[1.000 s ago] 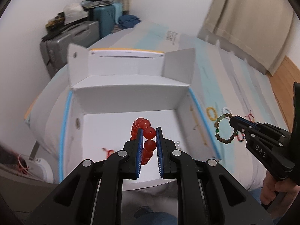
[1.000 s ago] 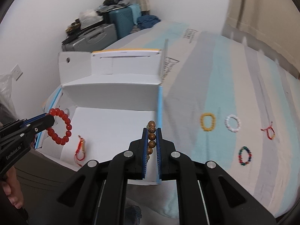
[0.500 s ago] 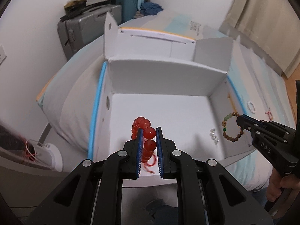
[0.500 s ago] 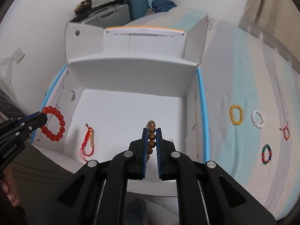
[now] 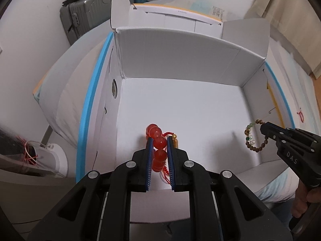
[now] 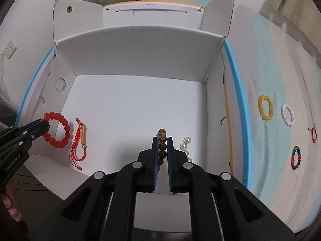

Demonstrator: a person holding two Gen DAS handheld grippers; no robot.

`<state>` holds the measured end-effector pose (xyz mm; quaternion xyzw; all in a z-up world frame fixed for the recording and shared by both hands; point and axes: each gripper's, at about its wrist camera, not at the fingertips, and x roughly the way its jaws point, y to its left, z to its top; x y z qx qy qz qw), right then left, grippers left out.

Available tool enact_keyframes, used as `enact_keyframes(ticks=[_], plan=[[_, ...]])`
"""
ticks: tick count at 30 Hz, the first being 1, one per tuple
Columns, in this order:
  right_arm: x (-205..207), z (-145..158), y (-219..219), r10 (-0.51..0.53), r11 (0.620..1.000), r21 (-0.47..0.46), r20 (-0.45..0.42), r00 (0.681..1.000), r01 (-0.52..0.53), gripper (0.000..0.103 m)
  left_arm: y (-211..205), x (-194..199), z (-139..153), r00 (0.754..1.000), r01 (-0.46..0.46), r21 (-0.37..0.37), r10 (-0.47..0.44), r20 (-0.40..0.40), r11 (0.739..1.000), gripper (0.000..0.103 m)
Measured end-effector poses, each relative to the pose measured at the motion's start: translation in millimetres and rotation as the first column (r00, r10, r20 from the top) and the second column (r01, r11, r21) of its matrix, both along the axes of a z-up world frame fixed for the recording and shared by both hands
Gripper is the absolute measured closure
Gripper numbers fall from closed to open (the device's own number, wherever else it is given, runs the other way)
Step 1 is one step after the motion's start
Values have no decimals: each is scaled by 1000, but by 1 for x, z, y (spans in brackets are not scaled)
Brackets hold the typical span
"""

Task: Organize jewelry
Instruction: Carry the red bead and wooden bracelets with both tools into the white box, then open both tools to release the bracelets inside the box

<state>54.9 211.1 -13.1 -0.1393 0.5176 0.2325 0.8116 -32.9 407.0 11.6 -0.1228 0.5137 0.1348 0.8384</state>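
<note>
My left gripper (image 5: pixel 158 140) is shut on a red bead bracelet (image 5: pixel 159 142) and holds it over the near left of the open white box (image 5: pixel 180 46). In the right wrist view the left gripper (image 6: pixel 45 125) and red bracelet (image 6: pixel 60 130) hang by the box's left wall. My right gripper (image 6: pixel 162 139) is shut on a brown wooden bead bracelet (image 6: pixel 162 140) over the box's near right; it shows in the left wrist view (image 5: pixel 251 135). A red cord bracelet (image 6: pixel 79 146) and a pearl bracelet (image 6: pixel 185 146) lie on the box floor.
On the striped bedspread right of the box lie a yellow bracelet (image 6: pixel 265 107), a white one (image 6: pixel 287 114), a multicoloured one (image 6: pixel 295 157) and a red cord one (image 6: pixel 313 134). Suitcases (image 5: pixel 88 12) stand behind the bed by the wall.
Both grippers have moved forward and down over the box, still holding their bracelets. The box now fills both views.
</note>
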Motion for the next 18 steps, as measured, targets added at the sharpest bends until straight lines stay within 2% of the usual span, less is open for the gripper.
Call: enact_keyframes(ticks=[5,8,9,11,13,15,17,18], plan=[[4,-6,1,-11,1000,3,-13,1000,11,93,-4,4,-4,1000,2,16,-2,-18,1000,90],[2,-1,1,-10,1000,18,-11,1000,10,90,-5,2,3,1000,-7,38,7,1,999,89],[1,1,1,-6,1000,21,-9,1000,6,87,-5,2,7,1000,-12,44,12,8,999,88],[-2,8,0,-1,999,37,1,1000,1,74,-6,0,15,1000,-17,49,16,24,999,87],[-4,16,-2,-3,999,53,16,1000,2,67,-7,-3,22,999,-22,53,19,39,998,72],[-7,26,-4,-3,998,68,31,1000,1,57,-10,-6,30,998,-24,62,21,59,998,69],[-9,35,-8,-8,996,85,51,999,4,46,-14,-9,38,997,-25,62,20,73,998,63],[-11,41,-12,-13,996,93,62,998,7,44,-16,-10,42,996,-24,63,18,84,998,56]])
